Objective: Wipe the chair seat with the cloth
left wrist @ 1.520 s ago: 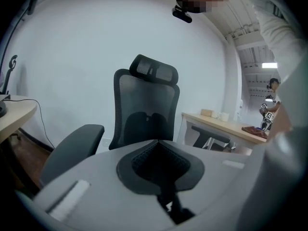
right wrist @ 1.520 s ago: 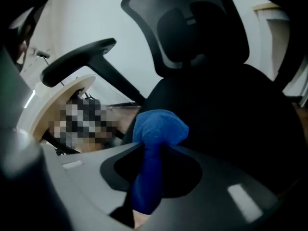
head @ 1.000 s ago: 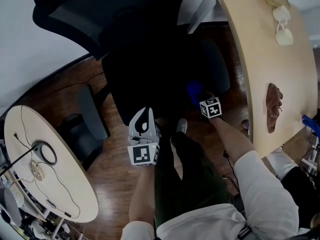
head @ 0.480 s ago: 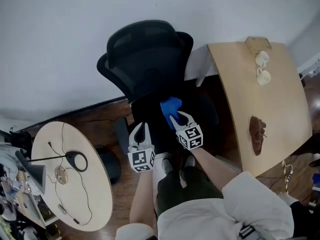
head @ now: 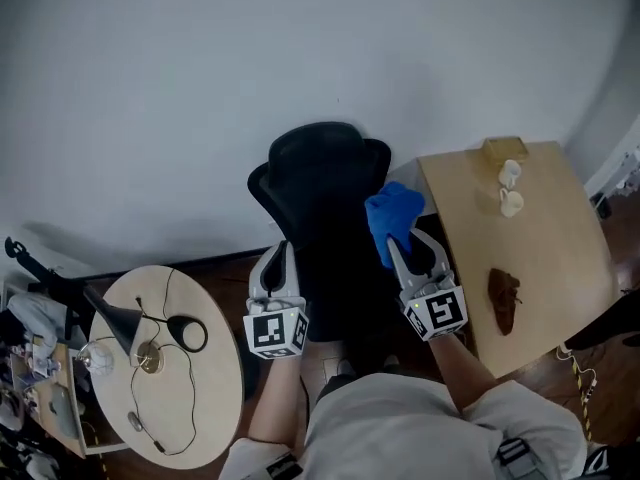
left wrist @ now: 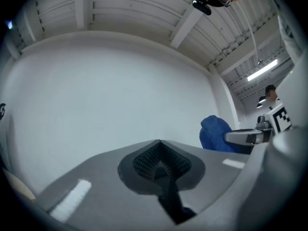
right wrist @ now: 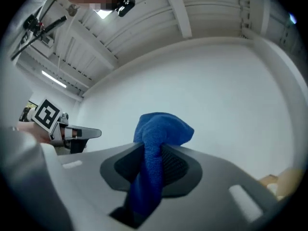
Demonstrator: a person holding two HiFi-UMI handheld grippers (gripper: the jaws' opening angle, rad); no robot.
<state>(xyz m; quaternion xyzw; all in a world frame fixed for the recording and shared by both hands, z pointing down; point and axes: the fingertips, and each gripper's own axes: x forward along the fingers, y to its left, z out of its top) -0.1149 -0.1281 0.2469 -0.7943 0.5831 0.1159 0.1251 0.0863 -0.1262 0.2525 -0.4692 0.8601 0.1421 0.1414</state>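
Observation:
The black office chair [head: 320,183] stands against the white wall, and its dark seat [head: 340,298] lies between my two grippers. My right gripper [head: 402,244] is shut on the blue cloth [head: 392,216], which bunches above its fingertips beside the chair back. In the right gripper view the cloth [right wrist: 161,129] hangs down through the right gripper [right wrist: 151,154]. My left gripper [head: 279,251] hovers at the seat's left side. Its jaws are opening and nothing is between them, as the left gripper [left wrist: 159,147] shows in its own view. Both gripper views face the wall and ceiling.
A wooden table [head: 560,268] stands on the right with two white cups [head: 510,188], a small box [head: 503,148] and a brown object [head: 502,300]. At the left, a round table [head: 210,368] carries a desk lamp [head: 120,320] and cables.
Both grippers have risen from low over the seat to chair-back height, the right one carrying the blue cloth. The head view has pulled back and now takes in the wall.

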